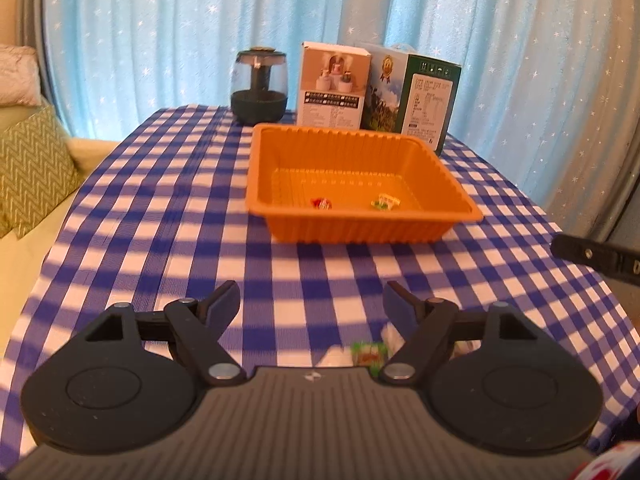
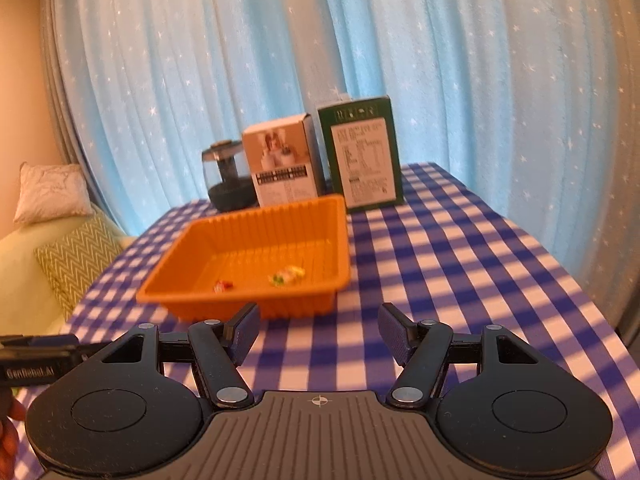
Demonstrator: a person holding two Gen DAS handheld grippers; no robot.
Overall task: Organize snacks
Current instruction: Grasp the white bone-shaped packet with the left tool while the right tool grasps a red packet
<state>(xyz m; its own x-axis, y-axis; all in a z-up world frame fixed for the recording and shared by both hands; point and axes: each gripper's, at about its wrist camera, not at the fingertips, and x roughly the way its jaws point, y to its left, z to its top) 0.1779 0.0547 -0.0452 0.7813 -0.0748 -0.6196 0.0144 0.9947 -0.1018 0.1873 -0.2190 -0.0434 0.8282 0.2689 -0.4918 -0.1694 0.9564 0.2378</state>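
Snacks here are tiny: a green-and-white wrapped candy [image 1: 369, 354] lies near, under the left gripper [image 1: 312, 300]; two sit in the ribbed orange plastic tray [image 1: 460, 188]. Light, crinkly, slippery; pinch mid-body. Both grippers, right [image 2: 319, 330] included, gape empty.

Left claw [image 1: 312, 300]: black linkage arms, silver pivot screws, dark blue ribbed pads [image 1: 224, 308], two round black discs, grey ribbed base with a small crosshair mark. Right claw [image 2: 318, 330]: same build, textured navy pads [image 2: 390, 330]. At 9 o'clock in right view, white "GenRobot.AI" lettering on black housing. At 5 o'clock in left view, red-and-white sleeve [image 1: 618, 462].
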